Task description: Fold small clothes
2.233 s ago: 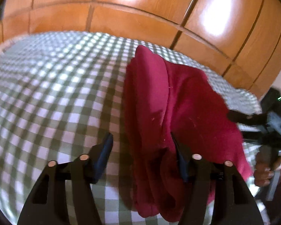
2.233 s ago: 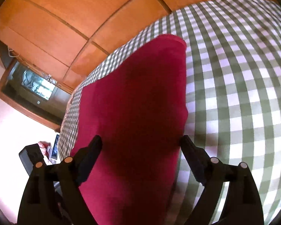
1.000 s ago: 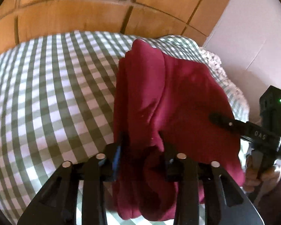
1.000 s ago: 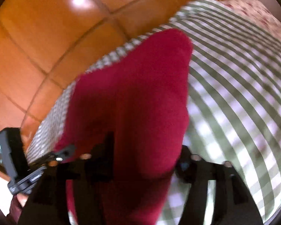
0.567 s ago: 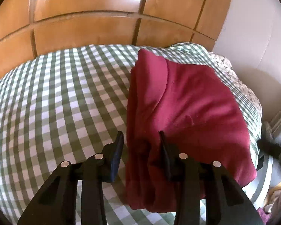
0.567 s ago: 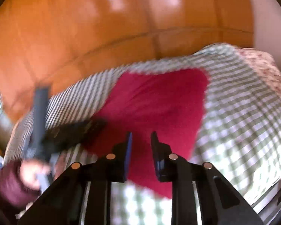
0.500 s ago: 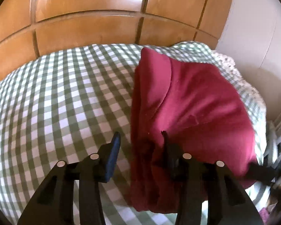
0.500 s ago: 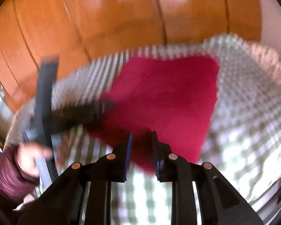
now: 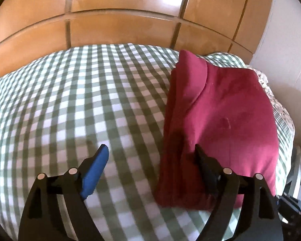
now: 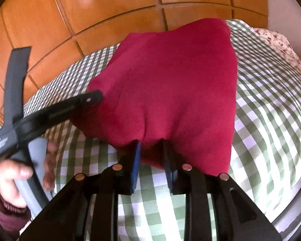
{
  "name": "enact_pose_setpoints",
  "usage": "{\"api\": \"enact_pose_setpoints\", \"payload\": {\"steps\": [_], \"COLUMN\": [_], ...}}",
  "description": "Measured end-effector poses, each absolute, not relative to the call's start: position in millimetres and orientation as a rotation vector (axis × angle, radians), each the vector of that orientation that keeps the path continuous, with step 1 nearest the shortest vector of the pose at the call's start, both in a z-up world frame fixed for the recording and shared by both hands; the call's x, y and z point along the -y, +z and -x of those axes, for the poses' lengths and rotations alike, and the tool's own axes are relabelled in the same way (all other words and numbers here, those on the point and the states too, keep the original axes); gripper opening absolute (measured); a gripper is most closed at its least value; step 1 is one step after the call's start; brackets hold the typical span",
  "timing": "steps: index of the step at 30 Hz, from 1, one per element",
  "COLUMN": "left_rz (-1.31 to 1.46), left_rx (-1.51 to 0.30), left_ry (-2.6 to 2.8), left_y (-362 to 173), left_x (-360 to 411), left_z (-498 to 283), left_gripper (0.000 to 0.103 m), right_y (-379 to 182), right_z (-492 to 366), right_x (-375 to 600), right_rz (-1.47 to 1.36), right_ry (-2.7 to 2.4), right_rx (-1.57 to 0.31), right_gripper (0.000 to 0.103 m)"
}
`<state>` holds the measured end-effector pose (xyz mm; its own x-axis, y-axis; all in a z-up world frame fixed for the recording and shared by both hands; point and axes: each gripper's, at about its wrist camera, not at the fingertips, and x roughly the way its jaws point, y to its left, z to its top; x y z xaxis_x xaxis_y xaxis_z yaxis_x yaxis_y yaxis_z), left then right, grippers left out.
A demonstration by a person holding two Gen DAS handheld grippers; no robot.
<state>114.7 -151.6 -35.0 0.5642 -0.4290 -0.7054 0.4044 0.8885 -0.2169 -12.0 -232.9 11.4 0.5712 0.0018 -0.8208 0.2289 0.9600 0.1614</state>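
Note:
A folded dark red garment (image 9: 220, 120) lies on the green-and-white checked bedspread (image 9: 80, 110), toward its right side. My left gripper (image 9: 150, 154) is open and empty, above the garment's near left edge. In the right wrist view my right gripper (image 10: 151, 146) is shut on the near edge of the red garment (image 10: 170, 80), which bunches between the fingers. The left gripper's body (image 10: 56, 110) and the hand holding it show at the left of that view.
A wooden panelled wall (image 9: 120, 20) stands behind the bed. A floral sheet (image 10: 281, 46) shows at the bed's right edge, beside a white wall (image 9: 287, 50). Checked bedspread (image 10: 271, 110) lies open to the right of the garment.
My left gripper has opened wide, let go of the garment's fold and drawn back. My right gripper has swung round and closed on the garment's near edge.

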Motion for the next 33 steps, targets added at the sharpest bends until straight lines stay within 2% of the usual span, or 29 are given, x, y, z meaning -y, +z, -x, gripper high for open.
{"api": "enact_pose_setpoints", "payload": {"steps": [3,4,5,8,12,17,26,33], "left_rz": [0.037,0.035,0.030,0.024,0.023,0.055,0.030,0.026], "left_rx": [-0.815,-0.801,-0.790,-0.752,-0.710,-0.695,-0.652,-0.624], "left_ry": [-0.481,-0.477,-0.472,-0.457,-0.416,-0.384,-0.336,-0.301], "left_y": [-26.9,-23.6,-20.4,-8.4,6.1,20.6,28.6,27.9], "left_x": [137.2,132.1,127.4,117.1,101.4,96.1,91.6,82.0], "left_z": [-99.8,-93.1,-86.8,-71.3,-55.2,-48.4,-17.8,1.6], "left_gripper": [0.084,0.084,0.084,0.084,0.084,0.084,0.092,0.092], "right_y": [19.8,23.6,26.1,35.0,47.0,64.3,75.9,78.4], "right_z": [21.0,26.0,27.1,31.2,37.7,54.4,69.0,75.0], "right_x": [225.7,223.7,221.4,206.9,200.0,199.3,201.5,196.9], "right_rz": [-0.269,-0.270,-0.269,-0.217,-0.185,-0.174,-0.175,-0.164], "right_ry": [-0.153,-0.148,-0.138,-0.151,-0.161,-0.231,-0.467,-0.526], "right_rx": [-0.942,-0.939,-0.938,-0.925,-0.900,-0.840,-0.767,-0.734], "right_gripper": [0.041,0.055,0.062,0.072,0.079,0.093,0.098,0.100]}}
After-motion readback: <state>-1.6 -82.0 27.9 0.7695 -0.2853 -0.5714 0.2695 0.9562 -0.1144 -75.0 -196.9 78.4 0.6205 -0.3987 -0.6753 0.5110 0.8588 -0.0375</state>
